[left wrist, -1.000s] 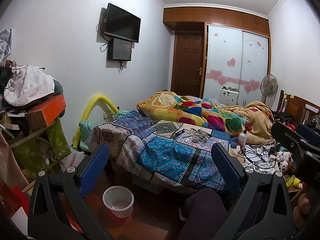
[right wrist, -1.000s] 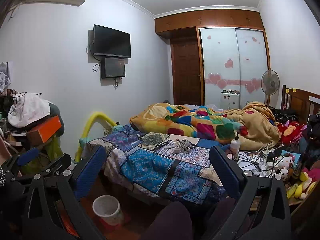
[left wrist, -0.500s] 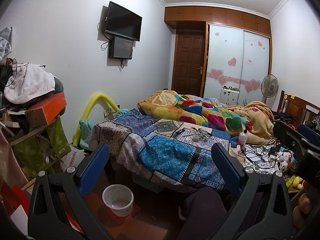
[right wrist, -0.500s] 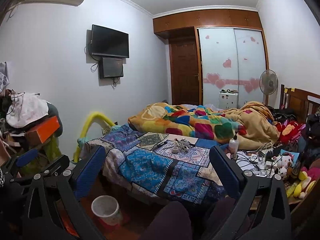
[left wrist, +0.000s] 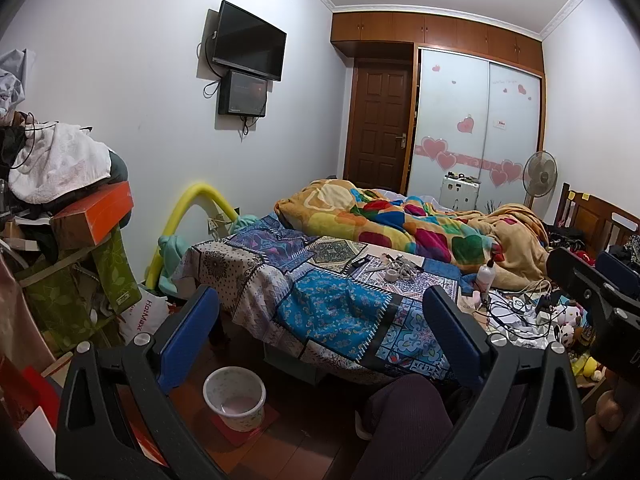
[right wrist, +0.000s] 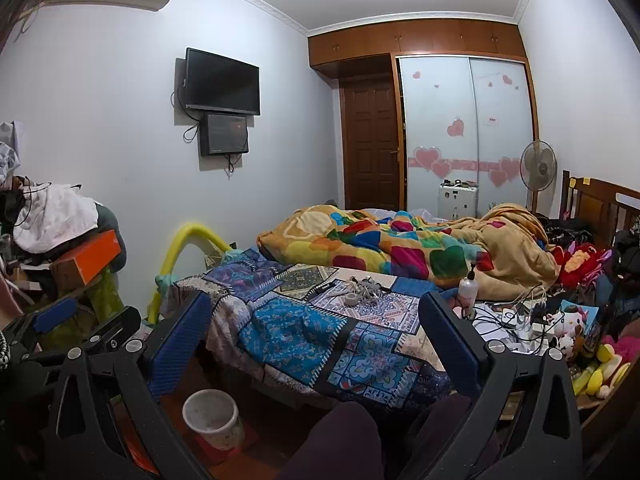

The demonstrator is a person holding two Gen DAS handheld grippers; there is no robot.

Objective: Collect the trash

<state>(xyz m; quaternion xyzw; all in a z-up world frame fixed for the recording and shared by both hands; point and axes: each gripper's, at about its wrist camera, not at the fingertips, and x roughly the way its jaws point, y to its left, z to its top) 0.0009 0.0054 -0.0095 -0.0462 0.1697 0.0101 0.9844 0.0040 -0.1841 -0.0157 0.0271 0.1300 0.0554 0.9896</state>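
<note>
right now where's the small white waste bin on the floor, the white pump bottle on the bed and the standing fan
small white waste bin (left wrist: 234, 399): left wrist view, front wall below the rim
white pump bottle (right wrist: 467, 289): right wrist view, middle of its body
standing fan (right wrist: 538, 165): right wrist view, centre of the round grille

Bed (left wrist: 332, 312) in patchwork sheet, colourful quilt (left wrist: 404, 224), tape roll (left wrist: 390, 275), bottle (left wrist: 485, 277)

A small white plastic waste bin (left wrist: 234, 398) is seen standing upright and open on a red mat (left wrist: 244, 424) on the near floor, left of the bed's foot.
</note>
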